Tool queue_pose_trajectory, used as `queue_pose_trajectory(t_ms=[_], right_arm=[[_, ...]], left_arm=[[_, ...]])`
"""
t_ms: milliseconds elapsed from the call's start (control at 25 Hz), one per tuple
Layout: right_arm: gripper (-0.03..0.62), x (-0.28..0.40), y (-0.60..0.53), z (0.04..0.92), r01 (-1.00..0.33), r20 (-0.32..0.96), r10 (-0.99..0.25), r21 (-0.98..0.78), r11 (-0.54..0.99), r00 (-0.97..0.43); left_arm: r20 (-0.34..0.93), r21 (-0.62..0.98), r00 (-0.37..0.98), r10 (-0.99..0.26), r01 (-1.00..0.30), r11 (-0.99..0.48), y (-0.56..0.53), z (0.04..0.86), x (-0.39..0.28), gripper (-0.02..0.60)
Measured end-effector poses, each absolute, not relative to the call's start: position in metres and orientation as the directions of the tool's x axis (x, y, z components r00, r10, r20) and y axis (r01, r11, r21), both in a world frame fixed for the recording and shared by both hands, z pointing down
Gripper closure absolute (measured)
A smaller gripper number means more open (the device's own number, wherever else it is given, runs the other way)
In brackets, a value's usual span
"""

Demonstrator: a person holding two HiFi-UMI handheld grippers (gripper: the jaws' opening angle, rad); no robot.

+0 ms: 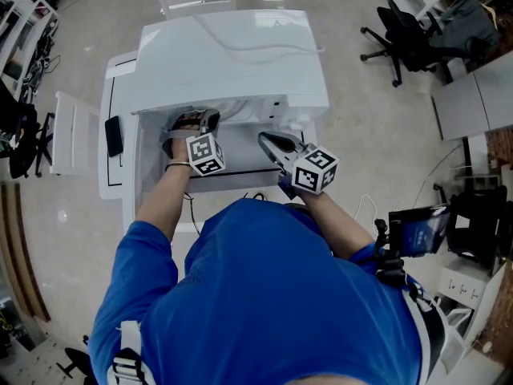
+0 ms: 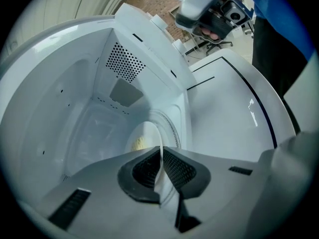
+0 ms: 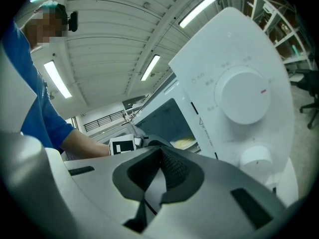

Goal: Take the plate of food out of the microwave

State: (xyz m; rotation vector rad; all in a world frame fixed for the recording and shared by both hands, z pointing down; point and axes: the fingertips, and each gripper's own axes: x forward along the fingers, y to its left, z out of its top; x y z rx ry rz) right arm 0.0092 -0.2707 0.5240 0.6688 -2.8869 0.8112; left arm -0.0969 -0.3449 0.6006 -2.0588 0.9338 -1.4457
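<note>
The white microwave (image 1: 232, 54) stands with its door (image 1: 120, 163) swung open to the left. In the left gripper view a white plate (image 2: 149, 133) with yellow food (image 2: 138, 143) is seen edge-on inside the cavity. My left gripper (image 2: 160, 153) reaches into the cavity (image 1: 192, 125) and is shut on the plate's near rim. My right gripper (image 1: 276, 144) hovers by the microwave's front right, shut on nothing (image 3: 160, 152), just before the control panel with its two dials (image 3: 244, 96). From the head view the plate is hidden.
The microwave sits on a white table (image 1: 148, 191). The open door (image 2: 234, 113) lies close beside my left gripper. Office chairs (image 1: 409, 38) and white shelving (image 1: 68, 131) stand on the floor around. The person's blue-clad body fills the near side.
</note>
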Motion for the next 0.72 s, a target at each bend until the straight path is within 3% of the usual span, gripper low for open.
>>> queue_pose_trajectory(t_ms=[720], right_arm=[[0.589, -0.003, -0.254, 0.53, -0.406, 0.184, -0.363, -0.491, 0.771, -0.913]], left_arm=[[0.61, -0.679, 0.248, -0.752, -0.326, -0.658, -0.302, 0.597, -0.09, 0.554]])
